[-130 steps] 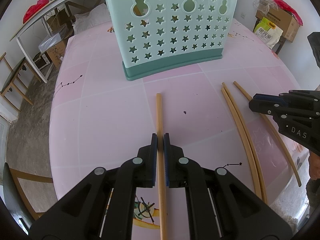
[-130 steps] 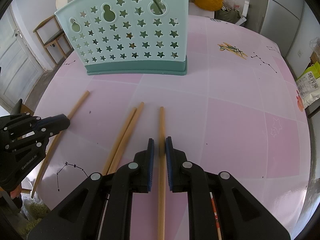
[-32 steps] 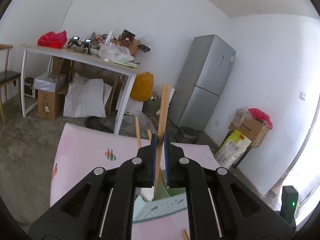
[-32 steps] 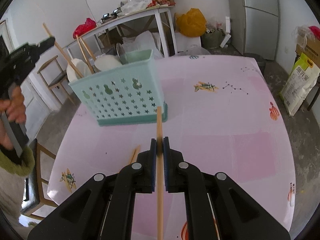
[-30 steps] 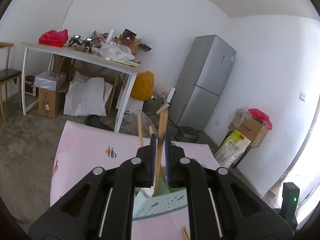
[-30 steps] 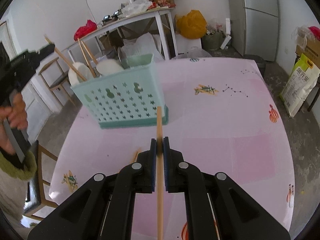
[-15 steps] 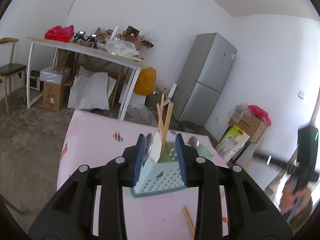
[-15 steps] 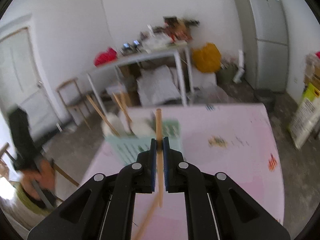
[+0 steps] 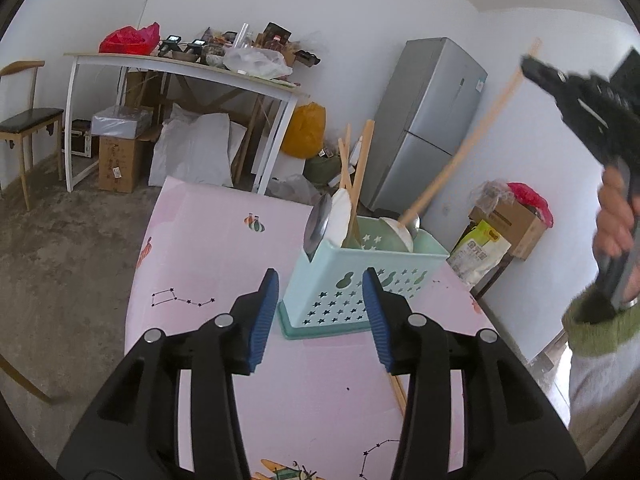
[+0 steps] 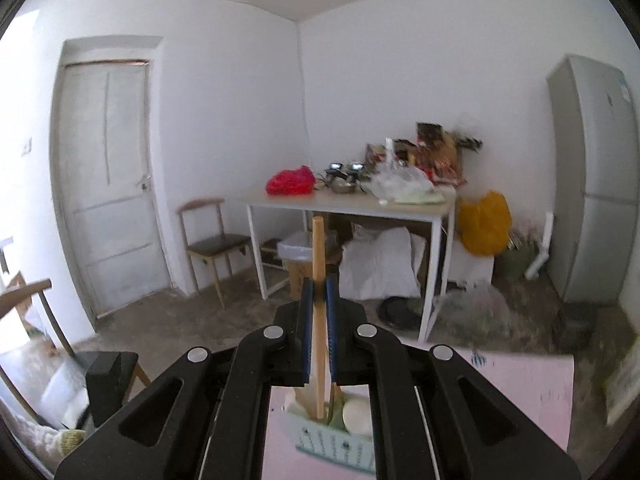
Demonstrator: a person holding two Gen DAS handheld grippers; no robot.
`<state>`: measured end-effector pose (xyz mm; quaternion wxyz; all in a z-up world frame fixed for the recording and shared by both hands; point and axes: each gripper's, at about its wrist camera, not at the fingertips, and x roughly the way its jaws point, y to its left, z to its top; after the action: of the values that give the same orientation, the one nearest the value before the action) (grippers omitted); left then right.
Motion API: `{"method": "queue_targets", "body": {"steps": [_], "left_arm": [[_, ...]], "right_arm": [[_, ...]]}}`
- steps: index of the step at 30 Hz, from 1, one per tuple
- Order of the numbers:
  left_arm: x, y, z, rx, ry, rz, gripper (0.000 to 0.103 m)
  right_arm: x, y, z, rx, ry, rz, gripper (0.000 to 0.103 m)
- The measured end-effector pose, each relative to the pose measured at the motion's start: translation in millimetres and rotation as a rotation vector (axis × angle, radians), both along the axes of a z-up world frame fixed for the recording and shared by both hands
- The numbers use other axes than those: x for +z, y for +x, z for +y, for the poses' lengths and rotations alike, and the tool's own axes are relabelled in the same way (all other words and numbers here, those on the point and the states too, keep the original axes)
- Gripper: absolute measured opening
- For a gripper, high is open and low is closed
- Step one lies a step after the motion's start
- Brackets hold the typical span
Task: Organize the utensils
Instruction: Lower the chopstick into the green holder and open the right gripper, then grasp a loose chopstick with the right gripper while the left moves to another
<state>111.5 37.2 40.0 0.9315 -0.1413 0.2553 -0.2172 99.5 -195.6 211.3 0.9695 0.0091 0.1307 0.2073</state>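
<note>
One basket (image 9: 352, 280) stands on the pink table (image 9: 208, 248), beyond the left gripper (image 9: 320, 312). Three chopsticks (image 9: 362, 168) lean upright in it beside a ladle and a white spoon; one more lies on the table behind the right-hand finger (image 9: 378, 320). A second ago the left pads pinched a chopstick above the basket; now it stands inside. The left jaws have just been opening and stand half apart, empty, framing the basket. The right gripper (image 10: 319, 312) is clamped on one chopstick (image 10: 319, 276), tip down over the basket, raised from table height.
</note>
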Motion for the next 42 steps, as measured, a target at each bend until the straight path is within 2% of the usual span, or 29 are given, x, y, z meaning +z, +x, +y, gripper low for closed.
{"method": "queue_targets", "body": {"steps": [3, 6, 13, 19, 20, 22, 24, 26, 30, 32, 36, 38, 42], "left_arm": [[-1.6, 0.0, 0.8, 0.001, -0.003, 0.005, 0.041], [-2.8, 0.7, 2.6, 0.006, 0.002, 0.008, 0.041], [-8.4, 1.4, 8.7, 0.020, 0.003, 0.022, 0.041], [-12.0, 1.9, 5.0, 0.021, 0.014, 0.041, 0.041], [-12.9, 2.5, 4.6, 0.020, 0.018, 0.045, 0.041], [-15.3, 2.2, 2.7, 0.015, 0.031, 0.052, 0.041], [-17.7, 1.3, 0.8, 0.015, 0.040, 0.059, 0.041], [-19.6, 1.1, -1.5, 0.014, 0.047, 0.066, 0.043], [-24.5, 1.1, -8.6, 0.007, 0.077, 0.086, 0.045], [-27.5, 0.7, -13.9, 0.004, 0.105, 0.099, 0.048], [-36.5, 0.7, -27.4, -0.013, 0.177, 0.143, 0.056], [-42.7, 0.3, -35.2, -0.021, 0.216, 0.172, 0.064], [-61.5, -2.3, -52.9, -0.060, 0.289, 0.242, 0.075]], "right_arm": [[-3.5, 11.2, 19.4, -0.003, -0.078, -0.031, 0.007], [-13.8, 21.5, 33.6, -0.003, -0.129, -0.023, 0.007], [-56.2, 27.3, 53.7, -0.029, -0.286, -0.002, 0.007], [-102.9, 34.9, 58.0, -0.009, -0.366, 0.132, 0.008], [-110.1, 35.0, 53.3, -0.014, -0.358, 0.166, 0.009], [-114.9, 33.5, 40.3, -0.022, -0.318, 0.206, 0.020], [-112.8, 30.6, 26.4, -0.033, -0.265, 0.214, 0.036], [-107.7, 22.0, 10.9, -0.033, -0.201, 0.210, 0.042], [-100.2, -3.2, -23.1, -0.073, -0.072, 0.205, 0.050], [-103.9, -12.7, -36.2, -0.088, -0.013, 0.226, 0.051], [-132.4, -27.3, -56.2, -0.135, 0.065, 0.350, 0.051], [-161.0, -32.6, -59.1, -0.149, 0.097, 0.457, 0.051], [-225.5, -45.7, -52.3, -0.179, 0.110, 0.669, 0.050]]}}
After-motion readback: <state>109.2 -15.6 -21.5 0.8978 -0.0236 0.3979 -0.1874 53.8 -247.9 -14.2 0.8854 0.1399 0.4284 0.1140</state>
